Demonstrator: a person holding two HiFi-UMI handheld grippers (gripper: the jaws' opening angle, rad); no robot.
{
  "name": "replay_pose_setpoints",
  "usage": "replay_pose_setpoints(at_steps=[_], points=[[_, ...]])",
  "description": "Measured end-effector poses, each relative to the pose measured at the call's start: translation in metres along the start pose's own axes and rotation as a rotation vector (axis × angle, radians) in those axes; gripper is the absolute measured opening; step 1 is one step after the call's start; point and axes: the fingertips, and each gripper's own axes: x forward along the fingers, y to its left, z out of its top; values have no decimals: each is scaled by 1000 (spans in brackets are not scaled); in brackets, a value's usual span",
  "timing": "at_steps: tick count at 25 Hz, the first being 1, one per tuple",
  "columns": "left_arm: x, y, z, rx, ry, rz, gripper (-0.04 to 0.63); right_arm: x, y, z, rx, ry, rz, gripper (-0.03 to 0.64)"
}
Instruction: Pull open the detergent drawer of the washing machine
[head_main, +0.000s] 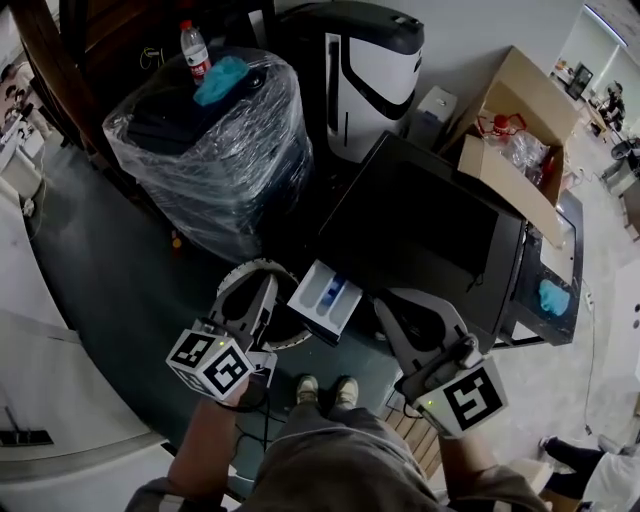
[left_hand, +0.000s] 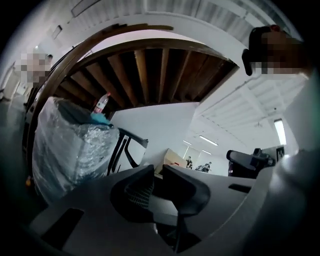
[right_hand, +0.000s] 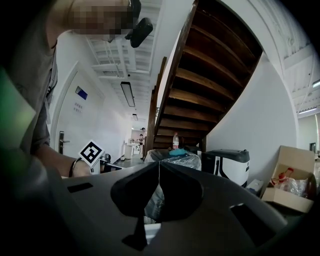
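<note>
The washing machine (head_main: 430, 230) has a black top and stands right of centre in the head view. Its white detergent drawer (head_main: 325, 298) sticks out of the front, and blue compartments show inside it. My left gripper (head_main: 266, 285) is raised just left of the drawer and holds nothing. Its jaws (left_hand: 158, 170) are almost together, with a thin empty gap between them. My right gripper (head_main: 388, 302) hovers just right of the drawer. It is shut (right_hand: 159, 165) with its tips touching and nothing between them. Neither gripper touches the drawer.
A plastic-wrapped bundle (head_main: 215, 140) with a bottle (head_main: 195, 50) and a blue cloth on top stands at the left. A white and black appliance (head_main: 370, 60) is behind the washer. An open cardboard box (head_main: 520, 130) sits at the right. The person's shoes (head_main: 325, 390) are below the drawer. A wooden staircase (right_hand: 210, 75) rises overhead.
</note>
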Motion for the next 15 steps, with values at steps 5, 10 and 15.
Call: replay_pose_setpoints(at_steps=[5,10,15], points=[[-5,-27,39,165,-29,-4,31,-12,-3,24,-27,-35,-21,32],[-9,-52,66,298,-49,-23,29,-24,-1,47,-60,-67,-32,32],[-18,-74,87,449,-63,-34,28,-36,5,66,-105,-93,-33,32]])
